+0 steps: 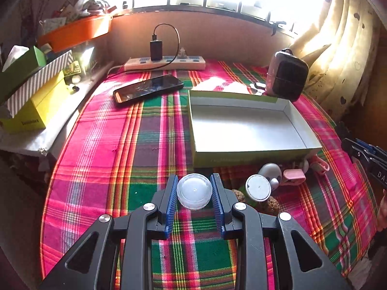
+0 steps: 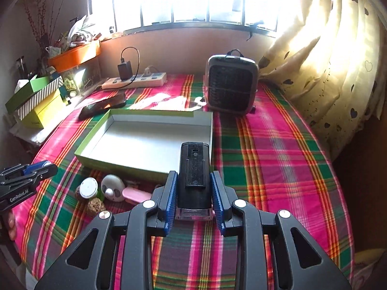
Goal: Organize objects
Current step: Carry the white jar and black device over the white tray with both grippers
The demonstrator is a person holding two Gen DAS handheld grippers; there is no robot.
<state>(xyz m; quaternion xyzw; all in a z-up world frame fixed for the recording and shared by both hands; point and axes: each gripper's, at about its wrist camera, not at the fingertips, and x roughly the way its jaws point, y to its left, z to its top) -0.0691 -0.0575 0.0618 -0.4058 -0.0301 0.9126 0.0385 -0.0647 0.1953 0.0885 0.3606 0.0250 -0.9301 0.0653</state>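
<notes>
My left gripper is shut on a small round clear plastic jar, held above the plaid cloth just in front of the open green box. My right gripper is shut on a black rectangular device with a clear base, held over the near right corner of the same box. The box is empty, with a white inside. In front of it lie a white-lidded jar, a panda-face toy, a pink case and a brown textured ball.
A black phone lies at the back left, cabled to a power strip. A small fan heater stands behind the box. Stacked boxes and an orange tub are at the left. A curtain hangs at the right.
</notes>
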